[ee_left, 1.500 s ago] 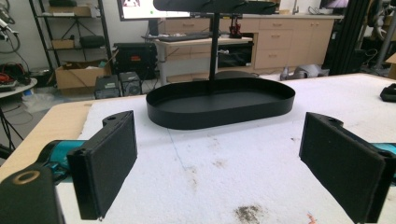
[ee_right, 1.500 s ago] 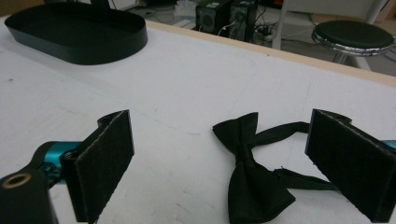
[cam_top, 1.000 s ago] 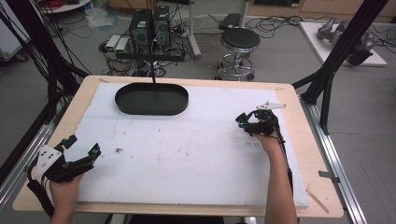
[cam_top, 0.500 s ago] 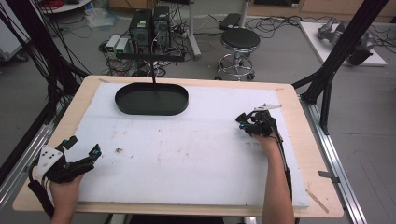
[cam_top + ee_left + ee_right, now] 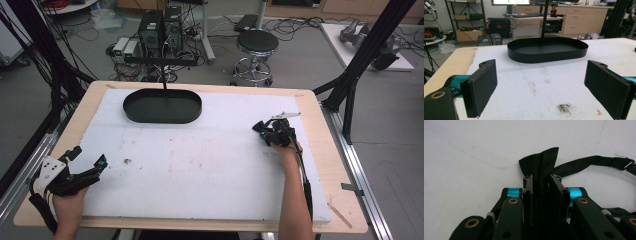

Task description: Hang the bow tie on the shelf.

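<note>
Black bow tie (image 5: 541, 163) is sitting pinched in the right gripper (image 5: 543, 182), whose jaws have just been closing; left gripper (image 5: 541, 87) is waiting spread. Lifting slowly should keep the strap (image 5: 589, 161) trailing freely toward the far tray (image 5: 162, 106).

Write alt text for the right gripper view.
The right gripper is clamped on a black bow tie, whose pinched fabric fans up above the jaws. Its black strap trails right across the white table pad.
</note>
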Motion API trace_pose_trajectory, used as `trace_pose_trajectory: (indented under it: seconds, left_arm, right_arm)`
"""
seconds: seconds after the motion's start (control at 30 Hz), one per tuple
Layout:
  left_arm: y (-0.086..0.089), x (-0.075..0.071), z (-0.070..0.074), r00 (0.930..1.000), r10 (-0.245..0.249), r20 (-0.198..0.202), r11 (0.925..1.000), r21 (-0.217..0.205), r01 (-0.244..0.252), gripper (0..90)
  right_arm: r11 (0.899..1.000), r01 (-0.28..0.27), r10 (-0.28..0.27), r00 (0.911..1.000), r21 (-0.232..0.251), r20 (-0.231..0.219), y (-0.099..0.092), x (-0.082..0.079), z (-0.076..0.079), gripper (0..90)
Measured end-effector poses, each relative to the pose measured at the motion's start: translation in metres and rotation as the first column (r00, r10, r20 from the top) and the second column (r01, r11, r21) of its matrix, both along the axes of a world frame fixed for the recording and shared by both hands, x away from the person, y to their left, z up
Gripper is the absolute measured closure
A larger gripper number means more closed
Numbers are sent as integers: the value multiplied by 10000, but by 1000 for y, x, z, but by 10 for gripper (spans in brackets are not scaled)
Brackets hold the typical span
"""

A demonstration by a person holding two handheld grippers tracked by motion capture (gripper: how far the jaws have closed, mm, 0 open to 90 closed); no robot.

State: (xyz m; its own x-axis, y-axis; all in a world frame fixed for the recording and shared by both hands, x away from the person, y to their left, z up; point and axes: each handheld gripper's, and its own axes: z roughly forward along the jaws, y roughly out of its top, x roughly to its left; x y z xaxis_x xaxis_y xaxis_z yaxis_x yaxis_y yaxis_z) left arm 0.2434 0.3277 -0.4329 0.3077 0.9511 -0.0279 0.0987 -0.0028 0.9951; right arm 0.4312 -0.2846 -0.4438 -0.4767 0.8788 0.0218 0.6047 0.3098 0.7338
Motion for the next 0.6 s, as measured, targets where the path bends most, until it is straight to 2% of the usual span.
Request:
trace_pose_trajectory:
  seconds: [0.13, 0.2, 0.3, 0.37, 0.43, 0.6]
  left_arm:
    - [0, -1, 0, 10000, 11, 38, 10000, 2, -11, 117]
    - [1, -1, 0, 10000, 29, 66, 10000, -20, -29, 117]
    - [2, -1, 1, 9999, 66, 90, 9999, -81, -65, 117]
    - [2, -2, 1, 9999, 74, 90, 9999, -83, -73, 117]
    - [2, -2, 1, 9999, 64, 99, 10000, -73, -64, 117]
    - [2, -3, 2, 9999, 67, 136, 10000, -55, -66, 117]
  right_arm:
    - [9994, 77, -68, 9997, -349, 250, 5, -3, 1, 762]
    - [9996, 153, -145, 9993, -255, 331, 5, -5, 2, 763]
    - [9999, -2, -10, 9968, 153, 798, 7, -10, 10, 763]
    - [9996, -159, 123, 9907, 250, 1356, 11, -14, 20, 763]
    - [9983, -332, 233, 9804, 479, 1954, 15, -20, 29, 763]
    - [9865, -828, 390, 9568, 1415, 2883, 20, -34, 49, 762]
